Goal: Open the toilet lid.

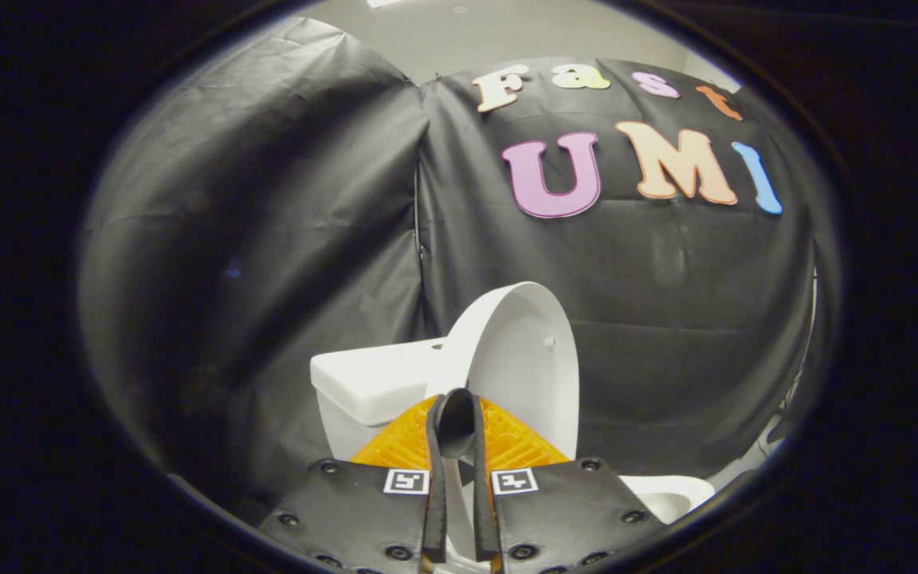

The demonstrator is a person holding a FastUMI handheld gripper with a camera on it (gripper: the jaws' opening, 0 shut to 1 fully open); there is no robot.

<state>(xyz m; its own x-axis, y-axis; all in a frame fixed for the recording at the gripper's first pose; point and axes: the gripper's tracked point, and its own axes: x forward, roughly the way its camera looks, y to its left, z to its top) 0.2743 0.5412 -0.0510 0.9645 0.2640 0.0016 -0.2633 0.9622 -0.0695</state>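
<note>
The tank (363, 383) is sitting at the far left against the black cloth wall (268, 239), and the toilet lid (527, 363) is standing raised just to its right, leaning back toward the tank with its pale underside facing the near side. The gripper (457, 414) is reaching toward the lid's near left edge, its fingers drawn close together with only a thin slot showing between them; whether they are pinching the edge I cannot tell. The bowl rim (670, 496) is peeking out at the near right, below the lid. The lid is looking almost fully open, so doing this well probably means easing it gently back until it is resting steady against the tank, then letting go without nudging it forward
</note>
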